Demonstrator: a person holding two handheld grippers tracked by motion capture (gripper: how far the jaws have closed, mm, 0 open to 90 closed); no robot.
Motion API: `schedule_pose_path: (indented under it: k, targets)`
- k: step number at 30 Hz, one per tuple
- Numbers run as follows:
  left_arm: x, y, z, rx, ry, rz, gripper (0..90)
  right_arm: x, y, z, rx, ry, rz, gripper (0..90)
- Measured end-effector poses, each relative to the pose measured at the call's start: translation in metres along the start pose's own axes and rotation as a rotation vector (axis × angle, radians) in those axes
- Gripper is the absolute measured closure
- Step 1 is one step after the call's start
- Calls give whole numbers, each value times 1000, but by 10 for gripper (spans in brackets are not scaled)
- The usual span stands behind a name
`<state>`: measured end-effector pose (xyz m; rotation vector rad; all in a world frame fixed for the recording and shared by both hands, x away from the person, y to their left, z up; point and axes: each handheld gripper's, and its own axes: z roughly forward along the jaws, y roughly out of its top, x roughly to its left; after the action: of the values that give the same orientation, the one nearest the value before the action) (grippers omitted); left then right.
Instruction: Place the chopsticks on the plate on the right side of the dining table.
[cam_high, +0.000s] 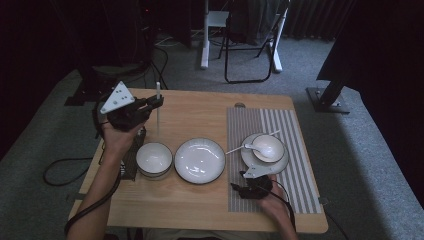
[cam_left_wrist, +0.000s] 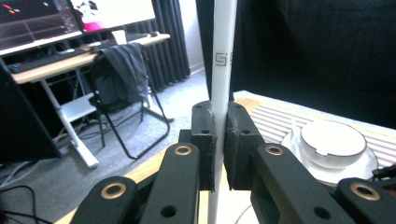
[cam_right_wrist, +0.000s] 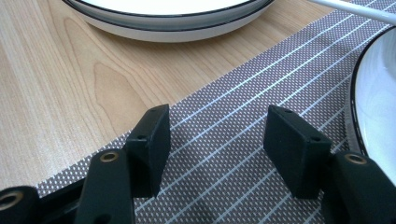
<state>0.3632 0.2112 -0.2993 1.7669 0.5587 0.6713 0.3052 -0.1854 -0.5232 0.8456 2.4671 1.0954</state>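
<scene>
My left tongs (cam_high: 159, 102) are clamped tight on a white chopstick (cam_high: 158, 107), which stands upright between the pads, held above the far left part of the worktop (cam_high: 200, 102). In the left gripper view the same chopstick (cam_left_wrist: 220, 70) runs straight up through the closed jaws and carries a small grey mark on its side.

My right tongs (cam_high: 235, 189) rest low over the striped placemat (cam_high: 300, 150) near the front edge, jaws standing well apart with nothing between them; the right gripper view shows bare mat (cam_right_wrist: 224, 154) in the gap.

On the worktop I see 1 small bowl (cam_high: 154, 159) at the left, just beside 1 wide plate (cam_high: 199, 160) in the middle. On the mat, a saucer (cam_high: 265, 161) carries a second bowl (cam_high: 268, 147) with a white spoon (cam_high: 250, 146), and a second chopstick (cam_high: 235, 149) lies slanted beside it.
</scene>
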Motion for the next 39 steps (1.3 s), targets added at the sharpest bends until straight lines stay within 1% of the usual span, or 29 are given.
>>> schedule_pose_path:
  k: [2, 8, 14, 19, 24, 26, 27, 32, 34, 39]
  targets:
    - [-4, -4, 4, 2, -19, -11, 843, 0, 0, -1, -2, -2, 2, 410]
    - [-13, -2, 5, 4, -48, -2, 843, 0, 0, -1, -2, -2, 2, 411]
    - [-20, -3, 11, -1, -85, -15, 842, 1, 0, -1, -6, -5, 6, 417]
    - [-25, -4, 17, 7, -103, -14, 842, 1, 1, -2, -10, -9, 7, 425]
    - [-33, -5, 23, 9, -132, -13, 842, 1, 2, -4, -28, -5, 23, 437]
    - [-34, -5, 24, 12, -135, -11, 842, 0, 2, -4, -34, 2, 28, 438]
    - [-35, -6, 26, 15, -141, -13, 842, 0, 2, -5, -51, 11, 36, 439]
    - [-38, -7, 30, 14, -160, -20, 842, 1, 3, -7, -66, 14, 35, 447]
    - [-40, -8, 32, 9, -173, -30, 842, 2, 4, -7, -65, 13, 34, 448]
    - [-46, -11, 39, 16, -200, -34, 842, 3, 5, -7, -73, 20, 37, 448]
